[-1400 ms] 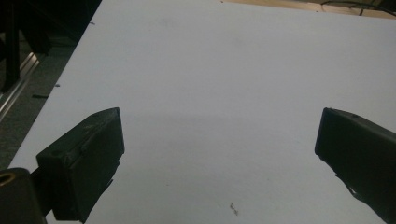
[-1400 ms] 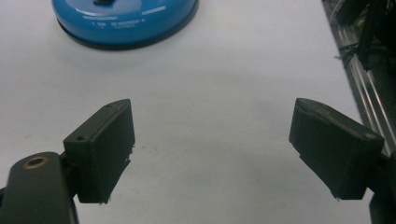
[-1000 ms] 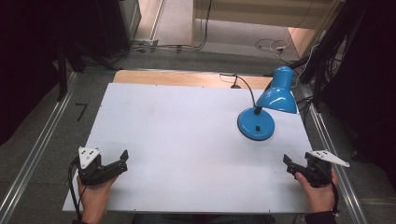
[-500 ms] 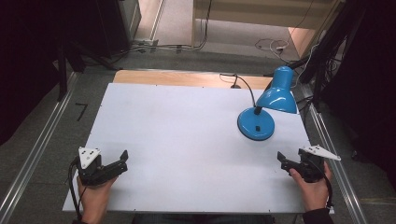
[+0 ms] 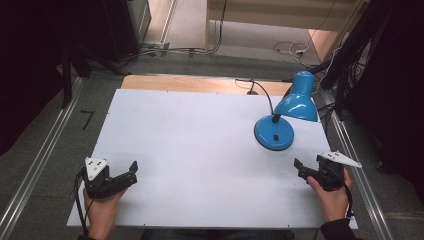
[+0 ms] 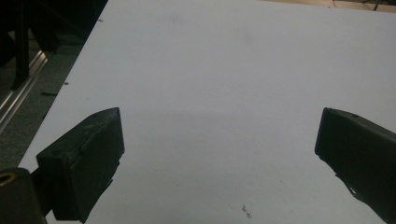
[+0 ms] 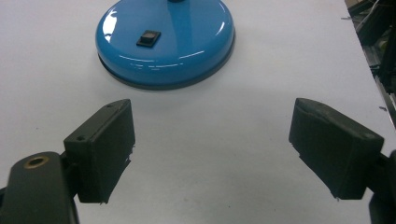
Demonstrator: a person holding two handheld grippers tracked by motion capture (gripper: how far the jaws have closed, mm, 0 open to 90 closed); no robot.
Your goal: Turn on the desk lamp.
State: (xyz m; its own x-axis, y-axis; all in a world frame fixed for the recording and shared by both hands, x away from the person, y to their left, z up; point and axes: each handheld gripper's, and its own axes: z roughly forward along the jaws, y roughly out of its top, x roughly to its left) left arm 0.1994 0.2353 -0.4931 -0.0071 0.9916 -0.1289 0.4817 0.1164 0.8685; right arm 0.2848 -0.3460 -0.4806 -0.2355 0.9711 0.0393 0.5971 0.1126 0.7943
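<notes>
Both pairs of jaws stand wide apart with nothing between them: the right gripper (image 5: 306, 170), at the lower right of the high view, points up the frame toward a blue desk lamp (image 5: 280, 125), and the left gripper (image 5: 125, 175), at the lower left, rests over bare white table (image 5: 190, 150) well apart from it. In the right gripper view the lamp's round base (image 7: 166, 39) fills the upper middle of the frame, near the jaws but not touching them, with a small black switch (image 7: 148, 37) on its top. The lamp stands in the right half of the high view, its shade (image 5: 298, 100) tipped toward the upper right on a thin black neck (image 5: 267, 102), a cord (image 5: 245, 81) trailing to the table's far edge. The base looks glossy and domed, so it is likely weighted, hard and slippery; jaws closing over its curve could slide off. The neck seems flexible and would probably bend rather than lift the lamp. A firmer hold would likely be low at the base's rim, or at the joint where neck meets base, with the cord given slack.
</notes>
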